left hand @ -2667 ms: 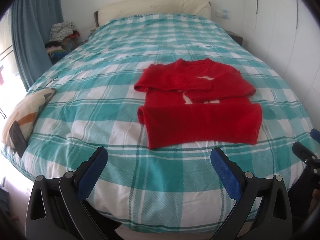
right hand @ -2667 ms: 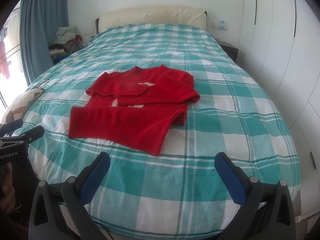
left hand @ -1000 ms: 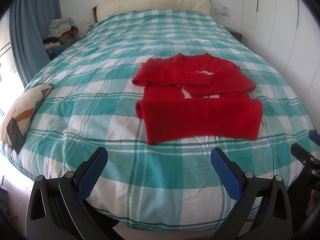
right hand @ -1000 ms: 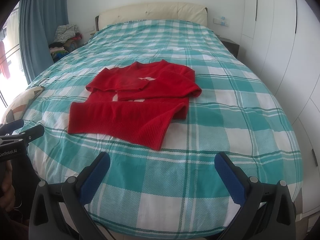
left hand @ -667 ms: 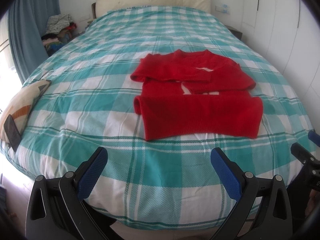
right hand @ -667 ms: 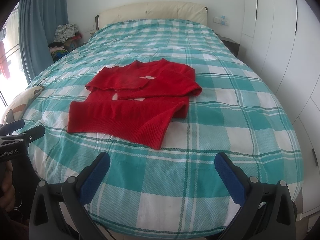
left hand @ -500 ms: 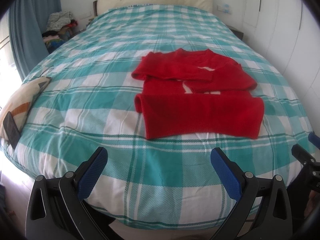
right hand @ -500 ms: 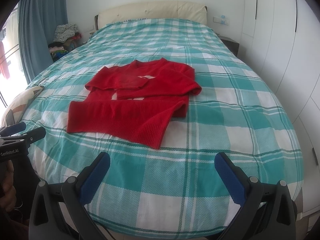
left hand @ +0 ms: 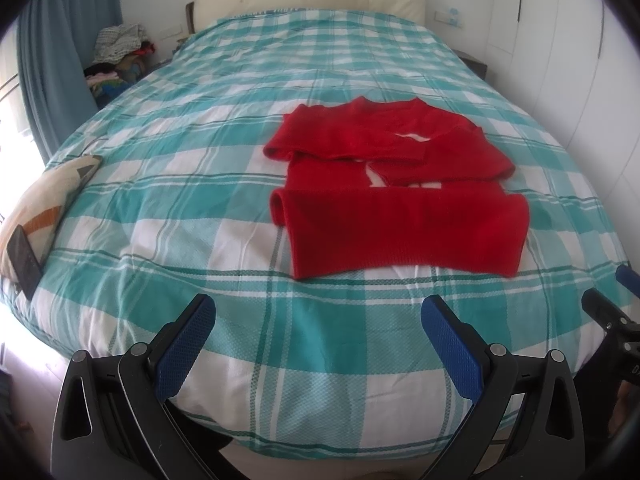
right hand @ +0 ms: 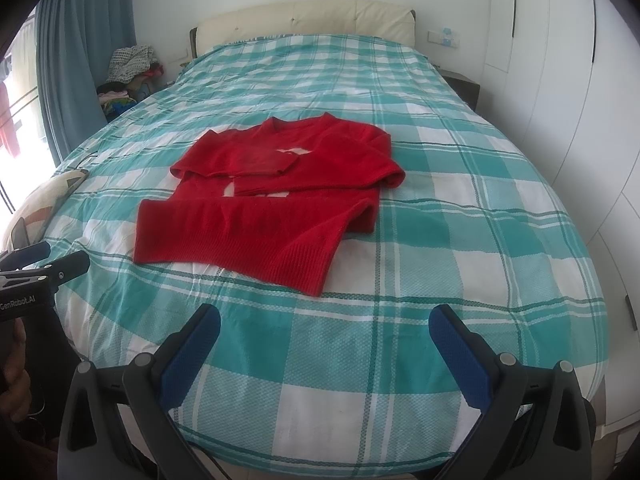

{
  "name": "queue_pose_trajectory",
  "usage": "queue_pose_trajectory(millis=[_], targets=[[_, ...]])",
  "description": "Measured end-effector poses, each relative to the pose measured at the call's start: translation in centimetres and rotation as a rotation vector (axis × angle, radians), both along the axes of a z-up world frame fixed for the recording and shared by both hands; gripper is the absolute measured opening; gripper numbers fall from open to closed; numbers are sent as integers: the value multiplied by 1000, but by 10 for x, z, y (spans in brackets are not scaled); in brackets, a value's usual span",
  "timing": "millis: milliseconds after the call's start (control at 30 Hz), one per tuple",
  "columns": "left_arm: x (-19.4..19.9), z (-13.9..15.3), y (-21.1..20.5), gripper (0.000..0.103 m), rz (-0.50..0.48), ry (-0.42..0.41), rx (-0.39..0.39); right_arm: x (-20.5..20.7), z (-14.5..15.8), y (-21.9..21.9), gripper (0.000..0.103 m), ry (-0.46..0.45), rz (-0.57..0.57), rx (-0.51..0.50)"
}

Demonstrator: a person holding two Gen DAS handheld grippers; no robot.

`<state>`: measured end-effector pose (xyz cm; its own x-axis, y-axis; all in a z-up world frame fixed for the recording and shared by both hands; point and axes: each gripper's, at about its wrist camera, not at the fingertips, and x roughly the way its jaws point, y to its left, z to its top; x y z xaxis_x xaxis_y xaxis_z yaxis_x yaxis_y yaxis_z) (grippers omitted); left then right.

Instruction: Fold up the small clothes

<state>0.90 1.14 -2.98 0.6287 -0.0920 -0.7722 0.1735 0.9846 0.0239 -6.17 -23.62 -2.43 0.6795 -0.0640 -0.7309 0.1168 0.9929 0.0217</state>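
Red sweater (left hand: 396, 184) lies partly folded on teal plaid bedspread (left hand: 180, 184), both sleeves crossed over chest, hem nearest grippers. Left gripper (left hand: 320, 344) spread wide, empty, above bed's foot edge. Right gripper (right hand: 326, 348) likewise spread, empty, clear of sweater.

My left view crops the phone (left hand: 23, 261) at the edge; the far clothes pile (right hand: 128, 70) is too small to sort.
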Motion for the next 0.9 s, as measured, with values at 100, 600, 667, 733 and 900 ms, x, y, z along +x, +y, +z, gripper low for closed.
queue_pose_trajectory(millis=[100, 600, 667, 733, 900], targets=[[2, 0, -1, 103, 0, 1, 0, 0, 0, 0, 103, 1, 0, 2], [3, 2, 0, 103, 1, 3, 2, 1, -1, 3, 103, 3, 7, -1], [4, 2, 0, 103, 0, 3, 3, 1, 0, 3, 103, 4, 6, 0], [4, 1, 0, 103, 0, 2, 3, 1, 0, 3, 103, 5, 6, 0], [4, 1, 0, 103, 1, 4, 4, 1, 0, 4, 103, 7, 6, 1]])
